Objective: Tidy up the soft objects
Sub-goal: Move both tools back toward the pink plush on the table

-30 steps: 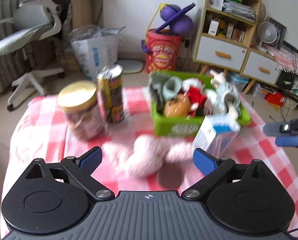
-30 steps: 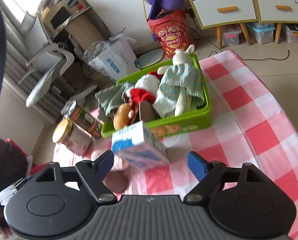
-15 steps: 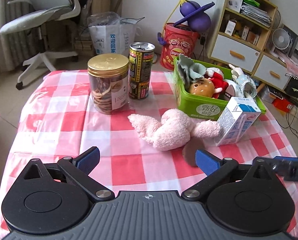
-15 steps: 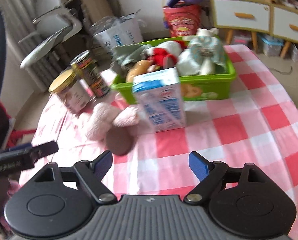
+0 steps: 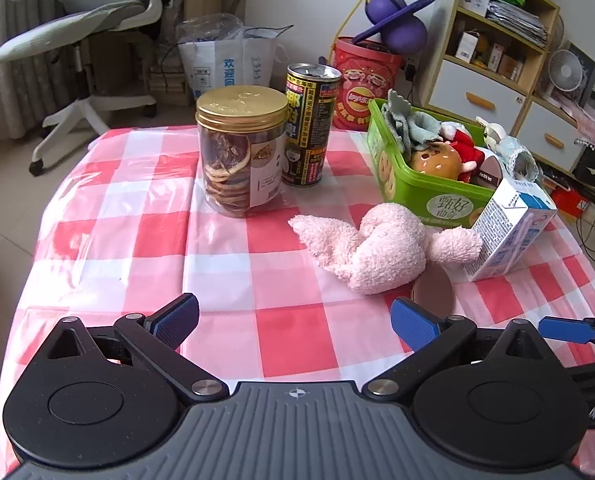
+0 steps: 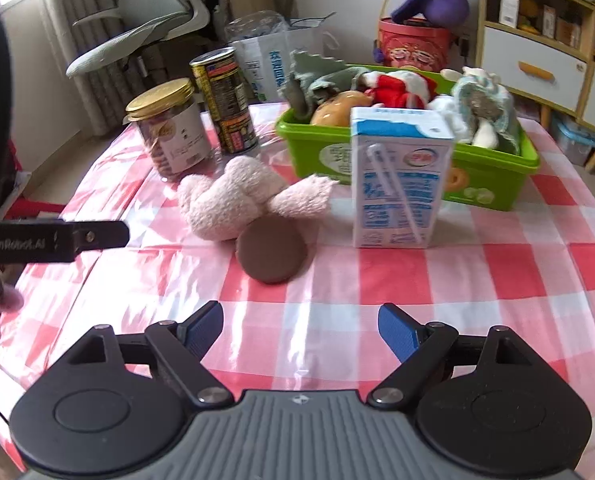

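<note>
A pink plush toy (image 5: 371, 246) (image 6: 241, 198) with a brown round base (image 6: 271, 254) lies on the red-checked tablecloth (image 5: 137, 240), in front of a green bin (image 5: 429, 200) (image 6: 493, 172) that holds several soft toys. My left gripper (image 5: 293, 322) hovers open over the cloth, nearer to me than the plush and apart from it. My right gripper (image 6: 299, 332) is open too, with nothing between its fingers, and sits short of the brown base. A blue fingertip of the right gripper (image 5: 563, 330) shows at the left wrist view's right edge.
A blue-and-white milk carton (image 5: 509, 232) (image 6: 397, 178) stands beside the plush, against the bin. A gold-lidded jar (image 5: 239, 156) and a black-and-yellow can (image 5: 307, 124) stand behind on the left. An office chair (image 5: 85, 40), bags and shelves surround the table.
Both grippers have come lower and closer to the table. The right wrist view has rolled level, so the carton now stands upright in it, with the plush and brown base ahead.
</note>
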A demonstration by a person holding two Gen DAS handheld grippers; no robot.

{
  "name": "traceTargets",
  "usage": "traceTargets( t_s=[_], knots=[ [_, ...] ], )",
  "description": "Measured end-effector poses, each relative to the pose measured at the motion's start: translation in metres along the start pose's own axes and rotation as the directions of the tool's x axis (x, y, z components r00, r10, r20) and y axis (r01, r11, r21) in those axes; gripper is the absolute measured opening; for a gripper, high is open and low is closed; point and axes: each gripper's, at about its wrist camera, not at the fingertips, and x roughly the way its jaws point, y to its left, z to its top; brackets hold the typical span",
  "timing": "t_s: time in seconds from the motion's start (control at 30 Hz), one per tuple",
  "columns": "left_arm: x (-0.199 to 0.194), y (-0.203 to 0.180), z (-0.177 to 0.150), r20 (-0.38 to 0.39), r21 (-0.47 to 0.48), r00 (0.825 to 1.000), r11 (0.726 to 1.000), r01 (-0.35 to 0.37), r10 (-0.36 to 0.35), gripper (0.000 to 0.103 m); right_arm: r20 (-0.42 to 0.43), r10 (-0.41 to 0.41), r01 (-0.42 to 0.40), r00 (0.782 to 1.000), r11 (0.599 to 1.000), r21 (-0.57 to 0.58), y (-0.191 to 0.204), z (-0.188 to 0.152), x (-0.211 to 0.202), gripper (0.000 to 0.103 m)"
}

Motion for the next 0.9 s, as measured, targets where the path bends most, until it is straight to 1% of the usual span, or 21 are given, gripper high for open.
traceTargets(
  t_s=[0.2, 0.33, 0.4, 0.53, 0.6, 0.67, 0.83, 0.9],
  knots=[
    [0.012, 0.003, -0.002, 0.003, 0.026, 0.999, 0.998, 0.054, -0.054, 0.098, -0.009, 0.022, -0.023, 1.000, 0.997, -0.067, 0.011, -0.010, 0.016, 0.061],
    [0.019, 0.007, -0.005, 0.005, 0.012, 0.996, 0.996, 0.093, -0.093, 0.098, -0.004, 0.015, -0.016, 1.000, 0.993, -0.114, 0.013, -0.015, 0.024, 0.061],
    [0.024, 0.008, -0.006, 0.009, 0.006, 0.993, 0.993, 0.117, -0.117, 0.098, 0.009, 0.014, -0.013, 1.000, 0.993, -0.119, 0.011, -0.017, 0.027, 0.061],
    [0.033, 0.006, -0.006, 0.014, 0.011, 0.986, 0.987, 0.163, -0.163, 0.097, 0.004, 0.023, -0.022, 1.000, 0.989, -0.146, 0.008, -0.023, 0.037, 0.061],
    [0.038, 0.005, -0.004, 0.016, 0.001, 0.981, 0.981, 0.192, -0.192, 0.097, 0.032, 0.017, -0.010, 0.999, 0.981, -0.194, 0.011, -0.027, 0.041, 0.065],
    [0.044, 0.003, -0.002, 0.018, -0.015, 0.980, 0.980, 0.199, -0.199, 0.097, 0.053, 0.015, -0.002, 0.998, 0.973, -0.231, 0.015, -0.028, 0.046, 0.067],
    [0.058, -0.004, 0.004, 0.013, -0.064, 0.973, 0.971, 0.230, -0.230, 0.093, 0.080, 0.016, 0.002, 0.997, 0.977, -0.212, 0.020, -0.017, 0.060, 0.067],
    [0.063, -0.007, 0.006, 0.003, -0.080, 0.969, 0.965, 0.248, -0.249, 0.088, 0.089, 0.013, 0.006, 0.996, 0.978, -0.208, 0.022, -0.013, 0.064, 0.067]
  ],
)
